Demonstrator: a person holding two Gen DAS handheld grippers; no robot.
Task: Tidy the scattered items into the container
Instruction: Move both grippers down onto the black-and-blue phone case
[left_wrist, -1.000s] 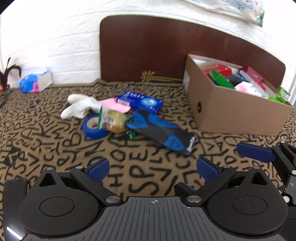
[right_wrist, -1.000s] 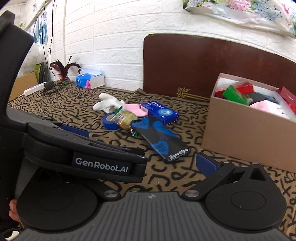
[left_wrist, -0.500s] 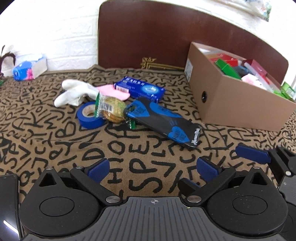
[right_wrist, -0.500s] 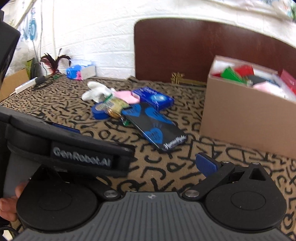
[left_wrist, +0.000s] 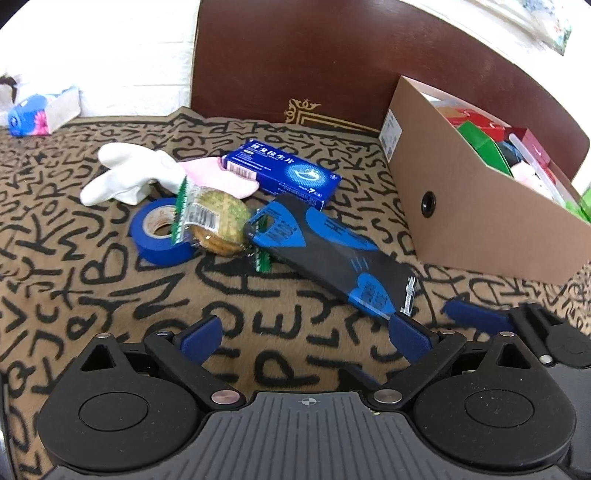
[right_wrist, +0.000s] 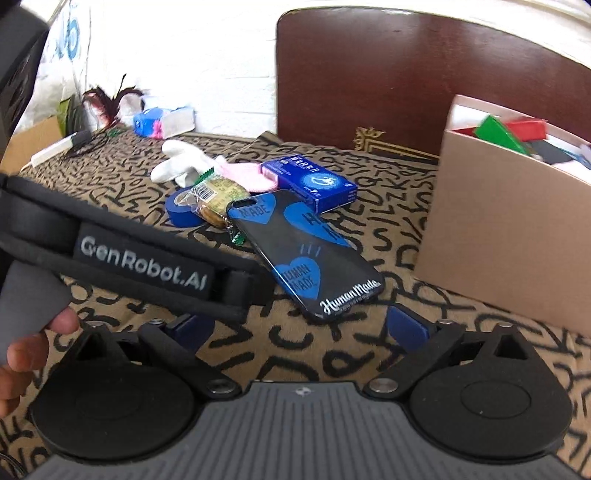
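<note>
A black phone case with blue hearts (left_wrist: 332, 258) (right_wrist: 306, 254) lies slantwise on the patterned cloth. Behind it are a blue medicine box (left_wrist: 284, 173) (right_wrist: 314, 182), a wrapped biscuit (left_wrist: 214, 221) (right_wrist: 214, 195), a blue tape roll (left_wrist: 159, 232) (right_wrist: 181, 210), a white glove (left_wrist: 129, 173) (right_wrist: 181, 162) and a pink cloth (left_wrist: 221, 177). The cardboard box (left_wrist: 461, 206) (right_wrist: 506, 229) stands on the right, full of items. My left gripper (left_wrist: 306, 338) is open and empty, just short of the case. My right gripper (right_wrist: 299, 328) is wide, its jaws closing, nothing between them, the case's near end just ahead.
A dark wooden headboard (left_wrist: 314, 62) rises behind the pile against a white brick wall. A tissue pack (left_wrist: 40, 110) (right_wrist: 162, 122) sits at the far left, with dark feathers (right_wrist: 107, 99) near it. The left gripper's strap (right_wrist: 144, 264) crosses the right wrist view, a hand (right_wrist: 22, 354) below it.
Both grippers have come forward and lower toward the pile, so the phone case and the items look larger and closer. Nothing on the cloth has moved.
</note>
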